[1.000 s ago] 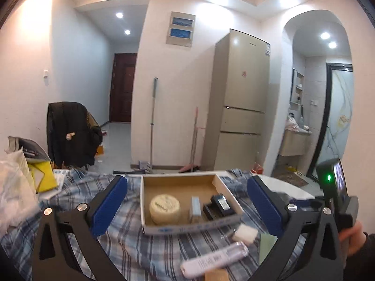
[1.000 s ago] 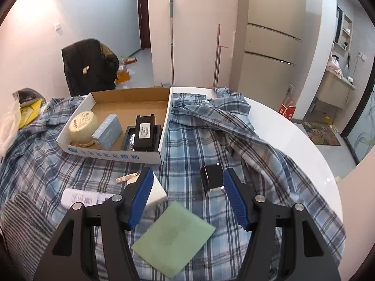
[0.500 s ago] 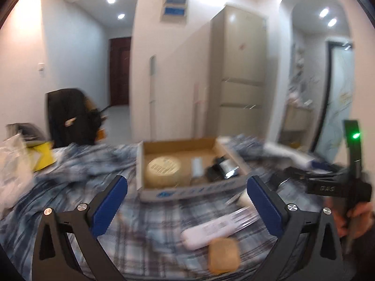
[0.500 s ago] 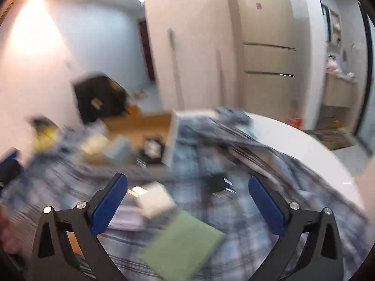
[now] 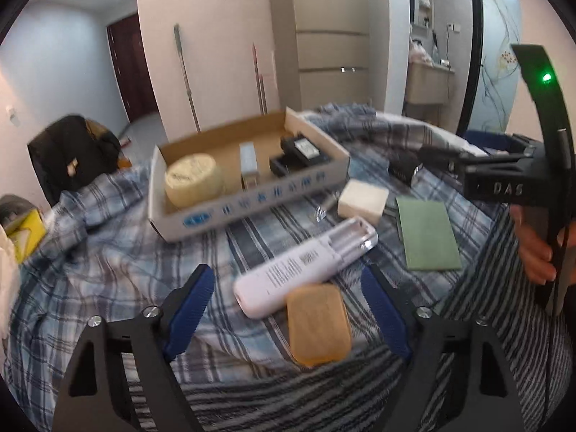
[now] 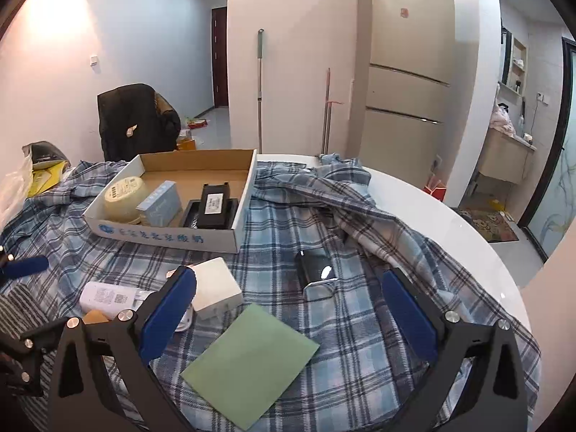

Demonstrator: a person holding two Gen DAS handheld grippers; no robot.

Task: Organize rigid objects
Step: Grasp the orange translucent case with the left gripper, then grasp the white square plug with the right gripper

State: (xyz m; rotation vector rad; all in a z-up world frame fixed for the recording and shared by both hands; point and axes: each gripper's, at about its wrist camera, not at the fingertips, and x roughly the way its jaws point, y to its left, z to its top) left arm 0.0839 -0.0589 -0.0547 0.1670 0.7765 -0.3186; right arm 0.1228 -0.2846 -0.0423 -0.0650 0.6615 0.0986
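**Left wrist view: loose items on the cloth, both grippers spread**

The white tube (image 5: 306, 262) lies flat on the plaid cloth (image 5: 108, 259), its near end between the spread blue fingers of the left gripper (image 5: 289, 306), which pinches nothing. A tan soap bar (image 5: 318, 324) touches the tube's near end. Beyond lie a white block (image 5: 363, 196) and, just beside it, a green card (image 5: 426, 235). The cardboard box (image 5: 252, 198) farther back holds a cream round tin (image 5: 192, 183), a pale blue box (image 5: 248, 162) and black battery packs (image 5: 298, 154).

In the right wrist view, the right gripper (image 6: 289, 309) is likewise spread and holds nothing, over the green card (image 6: 252, 356). A black glossy device (image 6: 316, 273) lies ahead between its fingers, well apart from both pads.
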